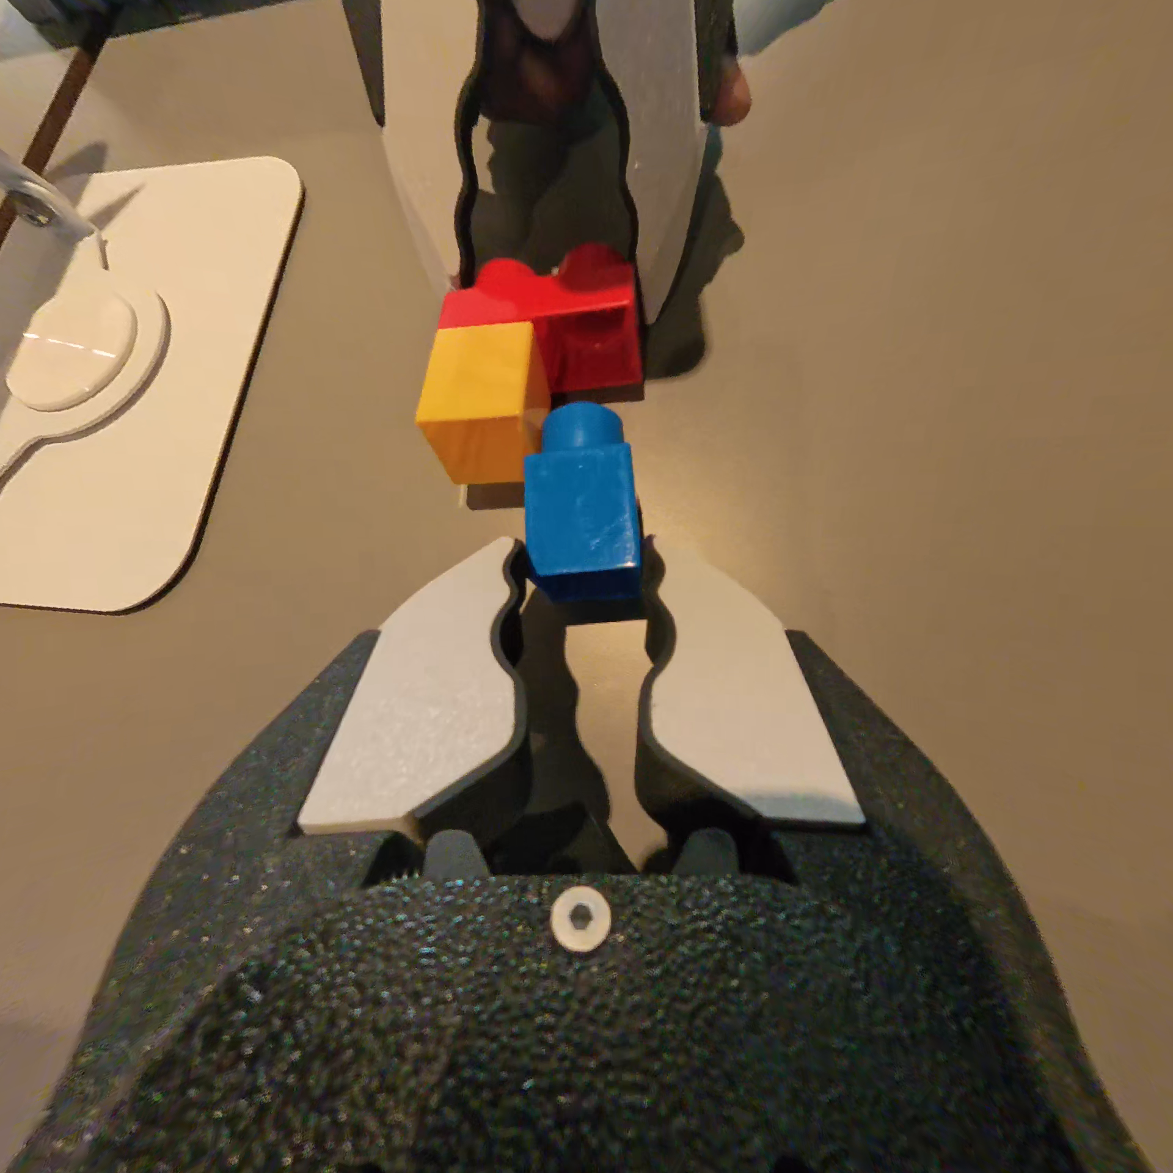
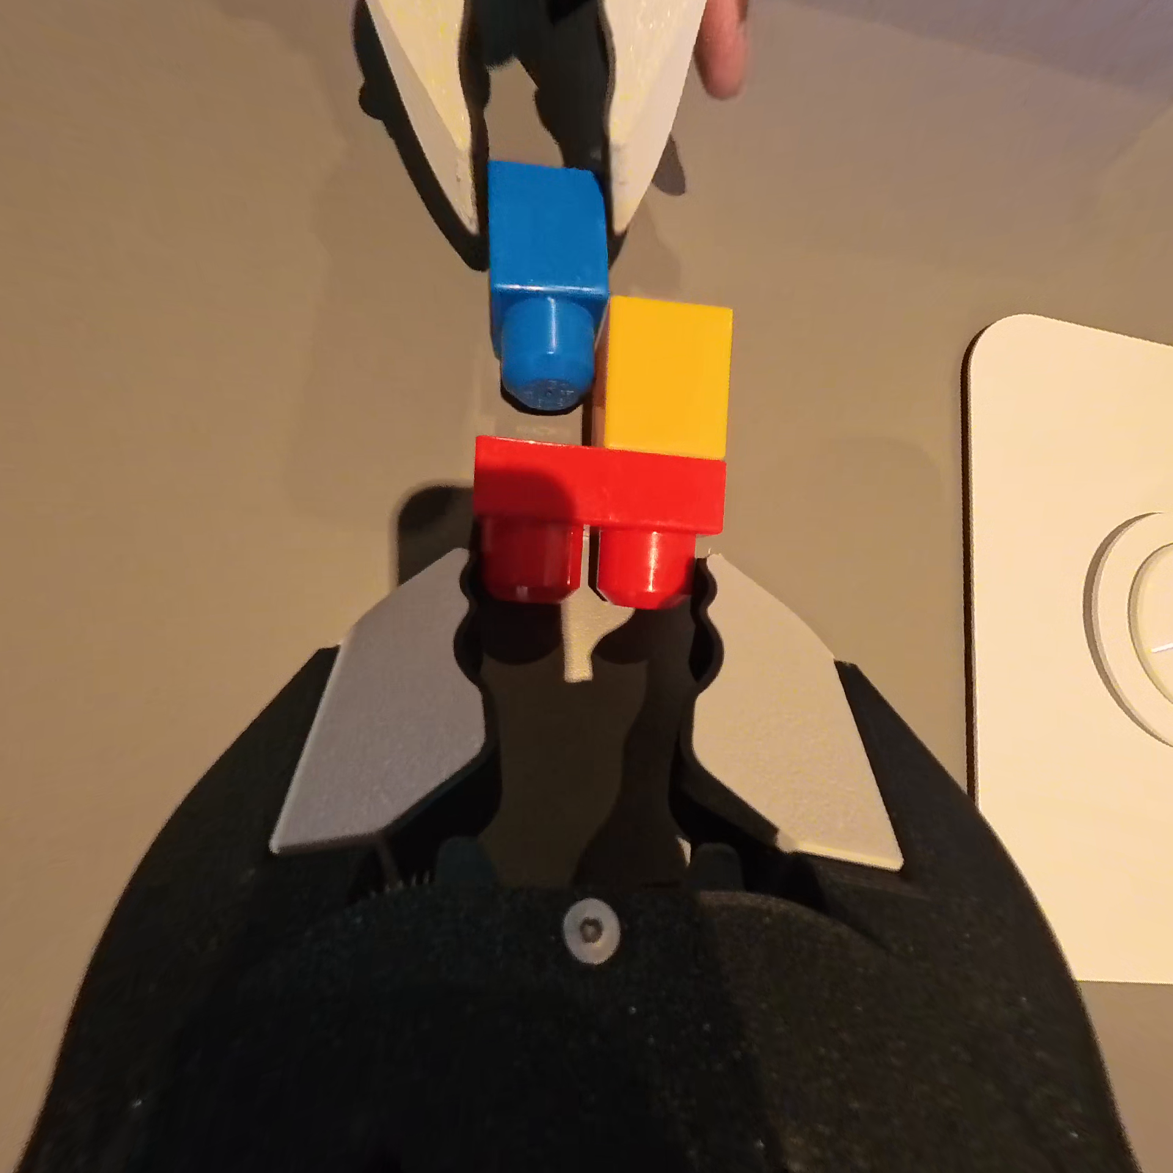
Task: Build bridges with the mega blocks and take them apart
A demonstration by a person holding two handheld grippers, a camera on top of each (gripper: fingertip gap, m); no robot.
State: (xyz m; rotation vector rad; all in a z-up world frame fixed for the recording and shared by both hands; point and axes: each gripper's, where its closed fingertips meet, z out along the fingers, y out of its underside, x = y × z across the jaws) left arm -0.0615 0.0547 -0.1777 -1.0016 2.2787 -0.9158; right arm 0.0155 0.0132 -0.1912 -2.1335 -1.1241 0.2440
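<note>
My left gripper (image 1: 581,552) is shut on the base of a blue one-stud block (image 1: 581,508) lying on its side, with its stud pointing away from me. My right gripper (image 2: 587,562) is shut on the two studs of a red block (image 2: 600,485). A yellow block (image 2: 666,377) is stuck to one half of the red block's underside. The blue block (image 2: 546,254) lies beside the yellow one, its stud a small gap from the red block's free half. The left gripper (image 2: 546,197) shows at the top of the right wrist view. The right gripper (image 1: 552,279) shows at the top of the left wrist view.
A white rounded mat (image 1: 209,444) with a round raised disc lies on the tan table (image 1: 920,444), left of the blocks in the left wrist view and to their right in the right wrist view (image 2: 1047,508). A person's finger (image 2: 723,57) shows behind the far gripper. The gap from one gripper's tips to the other's is roughly 10 cm.
</note>
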